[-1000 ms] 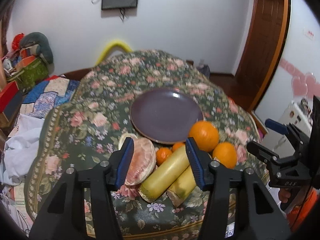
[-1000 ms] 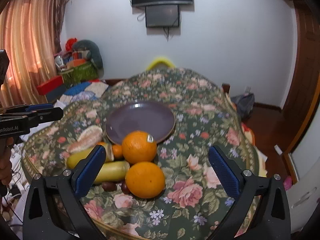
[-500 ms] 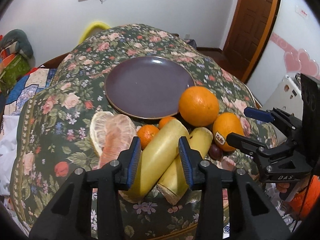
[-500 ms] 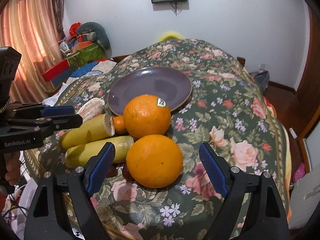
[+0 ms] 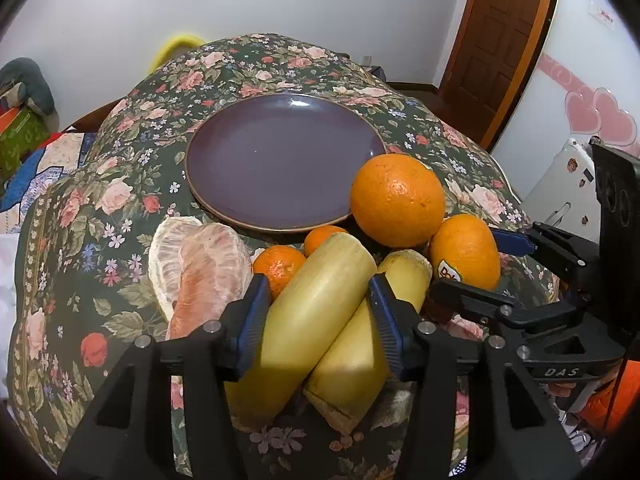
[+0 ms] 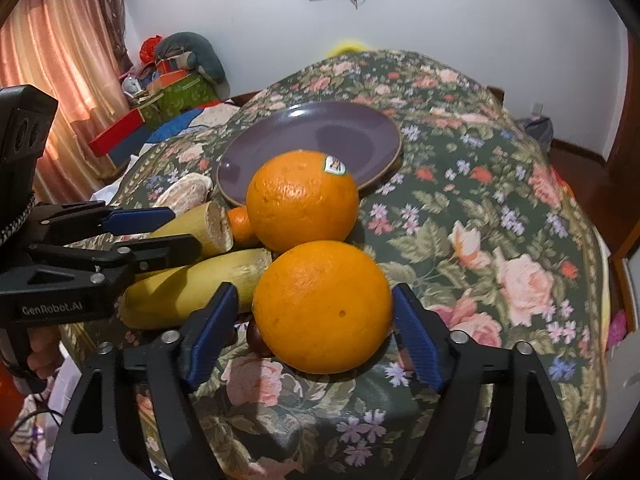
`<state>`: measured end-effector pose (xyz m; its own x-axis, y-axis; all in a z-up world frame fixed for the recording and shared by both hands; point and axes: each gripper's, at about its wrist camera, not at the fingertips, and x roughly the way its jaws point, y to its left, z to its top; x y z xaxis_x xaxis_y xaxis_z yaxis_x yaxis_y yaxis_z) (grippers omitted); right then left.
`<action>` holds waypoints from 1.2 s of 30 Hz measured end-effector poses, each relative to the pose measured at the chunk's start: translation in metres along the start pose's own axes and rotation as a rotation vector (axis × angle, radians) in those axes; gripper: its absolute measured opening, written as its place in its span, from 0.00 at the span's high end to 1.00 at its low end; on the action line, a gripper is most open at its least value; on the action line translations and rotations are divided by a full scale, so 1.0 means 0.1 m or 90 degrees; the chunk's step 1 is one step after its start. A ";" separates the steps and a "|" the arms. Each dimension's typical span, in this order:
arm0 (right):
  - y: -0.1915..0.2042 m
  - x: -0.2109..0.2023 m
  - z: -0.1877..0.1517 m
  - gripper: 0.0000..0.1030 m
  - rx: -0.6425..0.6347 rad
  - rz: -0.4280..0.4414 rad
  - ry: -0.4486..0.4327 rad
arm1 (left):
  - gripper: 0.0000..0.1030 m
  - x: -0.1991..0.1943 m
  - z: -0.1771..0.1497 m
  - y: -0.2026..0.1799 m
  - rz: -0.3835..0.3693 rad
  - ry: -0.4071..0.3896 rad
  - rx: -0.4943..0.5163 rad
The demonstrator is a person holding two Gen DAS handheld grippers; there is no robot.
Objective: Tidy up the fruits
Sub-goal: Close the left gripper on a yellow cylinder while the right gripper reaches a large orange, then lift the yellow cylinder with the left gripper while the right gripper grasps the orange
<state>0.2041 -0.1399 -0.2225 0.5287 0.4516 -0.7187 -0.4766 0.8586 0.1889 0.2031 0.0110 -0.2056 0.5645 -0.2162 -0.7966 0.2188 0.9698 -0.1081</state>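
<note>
A purple plate (image 5: 280, 160) sits on the floral tablecloth, also in the right wrist view (image 6: 320, 136). In front of it lie two yellow cane pieces, two big oranges, small tangerines (image 5: 280, 268) and peeled pomelo segments (image 5: 204, 264). My left gripper (image 5: 316, 312) has its pads against the upper cane piece (image 5: 316, 308), and shows in the right wrist view (image 6: 160, 232). My right gripper (image 6: 316, 328) straddles the near orange (image 6: 320, 304) with small gaps at its pads, and shows in the left wrist view (image 5: 480, 268). The far orange (image 6: 300, 200) has a sticker.
A second cane piece (image 5: 360, 356) lies under the first. Small dark fruits (image 6: 256, 338) sit beside the near orange. The table (image 6: 500, 220) drops off to the front and right. Boxes and cloth (image 6: 172, 88) pile at the left; a door (image 5: 500, 40) stands far right.
Both grippers moved forward and down to the fruit. The left jaws narrowed onto the upper cane piece. The right jaws narrowed around the near orange.
</note>
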 end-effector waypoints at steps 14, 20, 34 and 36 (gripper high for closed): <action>-0.07 -0.13 -0.04 0.38 0.031 0.029 0.005 | 0.67 -0.29 -0.34 0.20 0.021 0.025 -0.042; -0.05 -0.19 -0.09 0.38 0.023 0.028 0.007 | 0.66 -0.36 -0.47 0.27 0.019 0.042 -0.052; -0.04 -0.25 -0.14 0.38 0.010 0.028 0.013 | 0.65 -0.39 -0.61 0.22 0.021 0.091 -0.075; -0.04 -0.25 -0.14 0.38 0.011 0.028 0.016 | 0.65 -0.32 -0.54 0.23 0.013 0.099 -0.078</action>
<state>0.1832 -0.1574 -0.2147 0.4888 0.4833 -0.7263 -0.4864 0.8421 0.2329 0.1471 0.0464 -0.2149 0.4355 -0.1853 -0.8809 0.1042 0.9824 -0.1551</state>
